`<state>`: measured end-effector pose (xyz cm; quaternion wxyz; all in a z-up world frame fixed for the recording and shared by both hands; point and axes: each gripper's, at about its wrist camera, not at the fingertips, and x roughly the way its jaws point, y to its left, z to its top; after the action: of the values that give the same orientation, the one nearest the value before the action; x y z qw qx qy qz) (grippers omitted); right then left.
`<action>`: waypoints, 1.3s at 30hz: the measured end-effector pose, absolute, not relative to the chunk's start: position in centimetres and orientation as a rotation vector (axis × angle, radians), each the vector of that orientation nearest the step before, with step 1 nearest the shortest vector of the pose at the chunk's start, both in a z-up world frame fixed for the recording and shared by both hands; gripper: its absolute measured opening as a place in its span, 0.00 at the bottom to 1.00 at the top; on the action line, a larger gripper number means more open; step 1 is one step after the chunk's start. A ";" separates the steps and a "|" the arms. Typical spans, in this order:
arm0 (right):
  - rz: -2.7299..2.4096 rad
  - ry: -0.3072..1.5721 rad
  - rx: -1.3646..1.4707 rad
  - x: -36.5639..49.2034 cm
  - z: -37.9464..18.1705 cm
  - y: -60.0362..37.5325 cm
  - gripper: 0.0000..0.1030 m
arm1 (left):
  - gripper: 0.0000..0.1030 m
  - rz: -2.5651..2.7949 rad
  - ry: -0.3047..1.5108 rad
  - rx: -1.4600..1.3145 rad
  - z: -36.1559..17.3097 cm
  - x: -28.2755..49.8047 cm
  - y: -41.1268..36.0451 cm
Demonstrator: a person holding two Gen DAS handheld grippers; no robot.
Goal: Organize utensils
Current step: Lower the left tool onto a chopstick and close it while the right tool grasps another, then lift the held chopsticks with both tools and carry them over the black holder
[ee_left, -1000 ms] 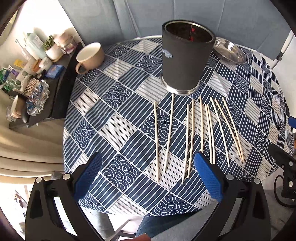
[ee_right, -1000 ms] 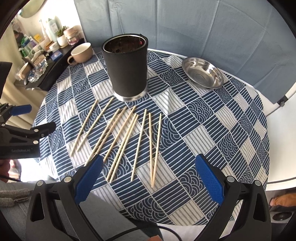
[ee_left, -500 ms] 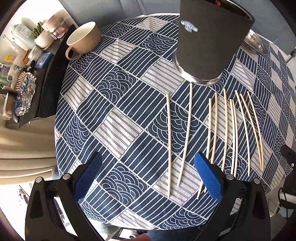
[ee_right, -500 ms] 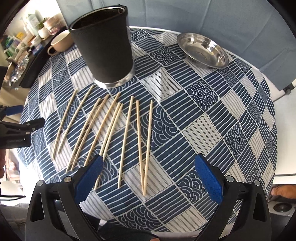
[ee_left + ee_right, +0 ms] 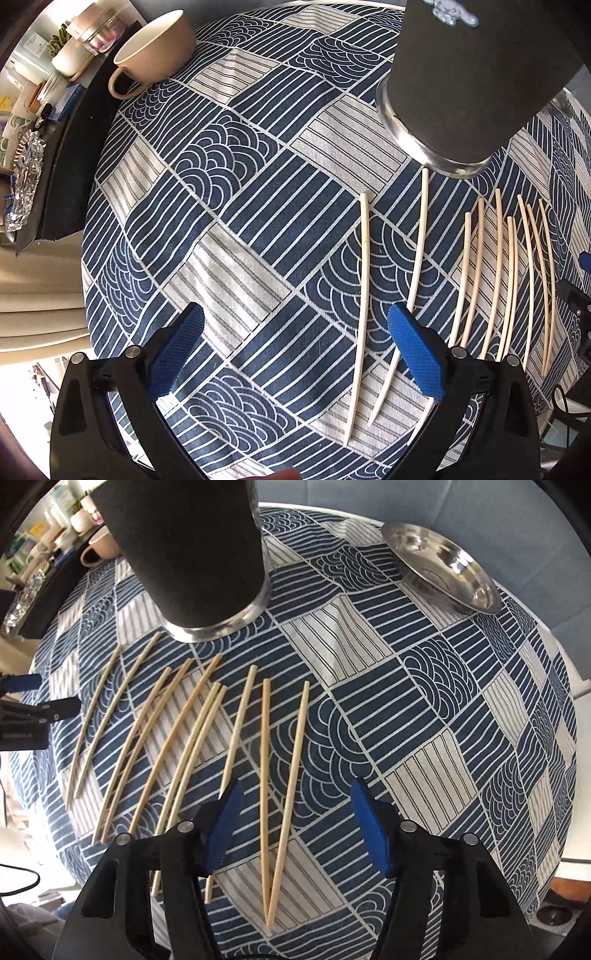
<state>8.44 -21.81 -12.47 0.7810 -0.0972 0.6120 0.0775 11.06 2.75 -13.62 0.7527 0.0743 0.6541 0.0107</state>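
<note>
Ten chopsticks (image 5: 236, 734) lay side by side on the patterned tablecloth (image 5: 424, 701), their long axes running from the near edge toward the black holder (image 5: 192, 554) standing just beyond their far tips. The right gripper (image 5: 295, 827) pointed steeply down over the two rightmost chopsticks (image 5: 284, 782), which met in a narrow V near its fingers. Its jaws had just been closing but stood apart, both sticks lying between the blue pads (image 5: 369, 830) with no pad touching them. The left gripper (image 5: 291, 354) hung over the other end of the row, fingers spread wide, the leftmost chopstick (image 5: 364, 295) between them and its neighbour passing under the right pad. Judging by this, each hand was nearest its own end pair, and closing across the sticks' length looked the likely move.
</note>
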 end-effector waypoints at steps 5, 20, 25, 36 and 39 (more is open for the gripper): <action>0.156 1.331 -0.172 9.4 -13.6 -22.5 0.47 | 0.94 0.034 1.417 0.188 -14.7 11.5 2.4; 0.139 1.334 -0.129 9.8 -15.0 -22.9 0.34 | 0.90 -0.016 1.390 0.170 -15.9 10.7 2.8; 0.177 1.345 -0.174 10.0 -15.0 -22.7 0.24 | 0.72 -0.073 1.424 0.083 -15.7 10.7 3.4; 0.189 1.363 -0.198 11.1 -14.8 -24.0 0.05 | 0.51 -0.107 1.414 0.109 -15.2 10.2 3.9; 0.201 1.381 -0.159 10.9 -14.6 -23.6 0.05 | 0.24 -0.110 1.404 0.102 -14.9 9.9 4.3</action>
<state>10.91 -23.61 -14.60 0.7634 -0.0730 0.6350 0.0925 9.90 4.32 -14.88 0.7608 0.0471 0.6453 -0.0505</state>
